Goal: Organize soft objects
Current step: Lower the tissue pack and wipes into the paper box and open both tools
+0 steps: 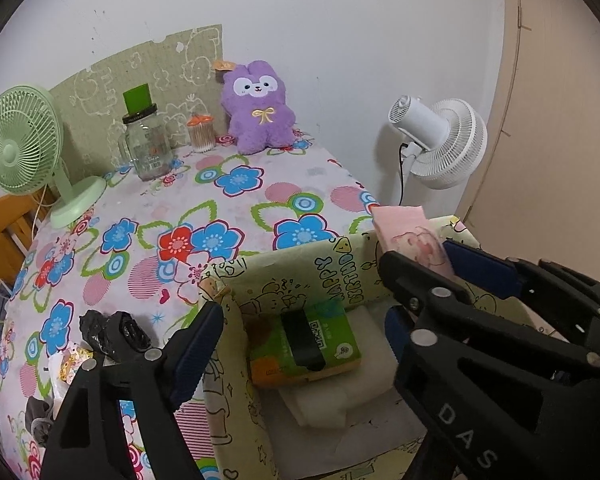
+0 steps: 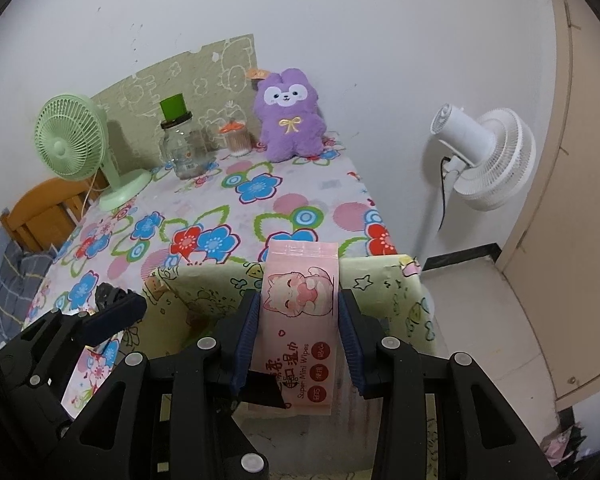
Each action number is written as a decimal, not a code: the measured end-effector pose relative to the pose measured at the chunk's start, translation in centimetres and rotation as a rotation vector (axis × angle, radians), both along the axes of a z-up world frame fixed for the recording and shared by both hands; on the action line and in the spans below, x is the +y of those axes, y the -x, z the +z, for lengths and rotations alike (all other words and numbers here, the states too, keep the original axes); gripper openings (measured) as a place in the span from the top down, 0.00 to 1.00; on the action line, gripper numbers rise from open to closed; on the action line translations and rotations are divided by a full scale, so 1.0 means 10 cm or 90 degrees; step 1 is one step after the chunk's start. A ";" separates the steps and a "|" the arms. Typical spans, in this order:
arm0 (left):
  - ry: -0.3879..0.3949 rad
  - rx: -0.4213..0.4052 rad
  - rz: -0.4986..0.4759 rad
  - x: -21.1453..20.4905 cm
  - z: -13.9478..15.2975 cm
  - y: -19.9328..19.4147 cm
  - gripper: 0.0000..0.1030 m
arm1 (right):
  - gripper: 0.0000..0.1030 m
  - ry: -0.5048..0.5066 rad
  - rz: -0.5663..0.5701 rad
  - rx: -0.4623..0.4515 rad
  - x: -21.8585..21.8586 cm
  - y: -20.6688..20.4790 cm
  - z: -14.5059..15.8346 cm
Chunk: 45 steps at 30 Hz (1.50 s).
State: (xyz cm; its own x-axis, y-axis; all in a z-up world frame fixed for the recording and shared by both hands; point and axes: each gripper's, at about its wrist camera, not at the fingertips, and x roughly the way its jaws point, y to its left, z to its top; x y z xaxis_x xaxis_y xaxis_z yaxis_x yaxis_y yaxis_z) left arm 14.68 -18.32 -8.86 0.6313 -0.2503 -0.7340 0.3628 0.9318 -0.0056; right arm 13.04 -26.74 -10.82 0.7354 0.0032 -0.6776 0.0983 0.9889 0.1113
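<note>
My right gripper (image 2: 298, 312) is shut on a pink pack of mini wipes (image 2: 300, 280) with a cat drawing, held upright over the yellow cartoon-print box (image 2: 204, 280). The left wrist view shows that pink pack (image 1: 404, 232) above the box's right corner. My left gripper (image 1: 300, 320) stands open over the box (image 1: 300, 276), with nothing pressed between its pads. Below it a green tissue pack (image 1: 332, 340) lies inside on white folded pads (image 1: 340, 396). A purple plush toy (image 1: 260, 108) sits against the far wall.
On the flowered tablecloth (image 1: 236, 200) stand a green desk fan (image 1: 24, 140), a glass jar (image 1: 148, 144) and a cotton-swab pot (image 1: 200, 132). A crumpled black bag (image 1: 112, 332) lies left of the box. A white floor fan (image 1: 440, 140) stands beyond the table's right edge.
</note>
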 end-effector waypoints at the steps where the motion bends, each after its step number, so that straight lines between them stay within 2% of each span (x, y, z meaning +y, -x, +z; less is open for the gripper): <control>1: 0.000 0.001 -0.001 0.00 -0.01 0.00 0.17 | 0.58 -0.006 0.002 0.004 -0.01 -0.01 -0.01; 5: 0.006 0.002 -0.013 -0.01 -0.01 0.00 0.13 | 0.56 -0.015 0.010 0.011 -0.01 -0.04 -0.03; 7: 0.008 0.004 -0.015 -0.01 -0.01 0.01 0.12 | 0.43 -0.015 0.007 0.015 -0.01 -0.03 -0.04; 9: 0.009 0.003 -0.015 -0.01 0.00 0.02 0.10 | 0.35 -0.013 -0.002 0.012 -0.01 -0.02 -0.03; 12: 0.007 -0.001 -0.013 -0.01 0.01 0.04 0.08 | 0.28 -0.003 -0.012 0.001 0.00 0.03 0.01; 26: 0.002 -0.033 -0.009 0.14 0.20 0.29 0.02 | 0.20 0.022 -0.021 -0.021 0.12 0.26 0.18; 45: 0.023 -0.085 0.015 0.60 0.47 0.59 0.00 | 0.13 0.043 -0.005 -0.078 0.57 0.57 0.50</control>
State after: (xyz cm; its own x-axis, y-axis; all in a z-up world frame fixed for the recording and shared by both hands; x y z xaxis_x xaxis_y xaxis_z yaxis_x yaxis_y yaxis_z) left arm 8.78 -12.35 -4.12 0.7288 -0.2586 -0.6340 0.3405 0.9402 0.0080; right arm 7.29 -20.99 -5.86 0.8125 -0.0448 -0.5813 0.0951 0.9939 0.0563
